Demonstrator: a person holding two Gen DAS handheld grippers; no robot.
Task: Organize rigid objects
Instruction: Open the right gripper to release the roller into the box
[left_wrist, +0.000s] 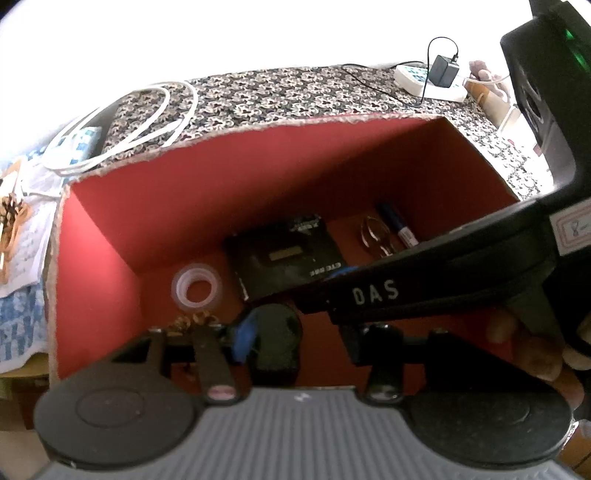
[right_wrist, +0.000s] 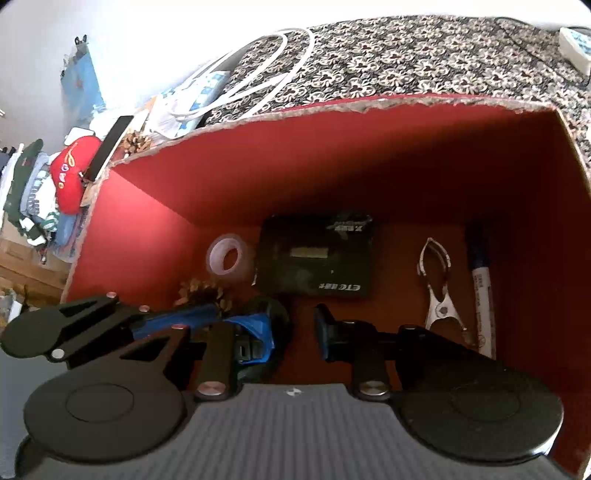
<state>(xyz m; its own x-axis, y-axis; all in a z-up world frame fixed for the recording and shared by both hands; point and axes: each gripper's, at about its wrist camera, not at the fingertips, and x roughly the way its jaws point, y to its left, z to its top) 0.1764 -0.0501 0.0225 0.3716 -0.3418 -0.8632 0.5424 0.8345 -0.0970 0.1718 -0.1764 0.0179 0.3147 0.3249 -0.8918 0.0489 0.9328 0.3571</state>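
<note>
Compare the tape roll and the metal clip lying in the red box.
The tape roll is a clear, round ring with an open centre; the metal clip is silvery, long and narrow with spread handles. The tape roll lies left of the black ETC device, near the box's left wall, while the metal clip lies right of the device, beside the blue marker. Both rest loose on the red box floor, neither touched by any fingers.
</note>
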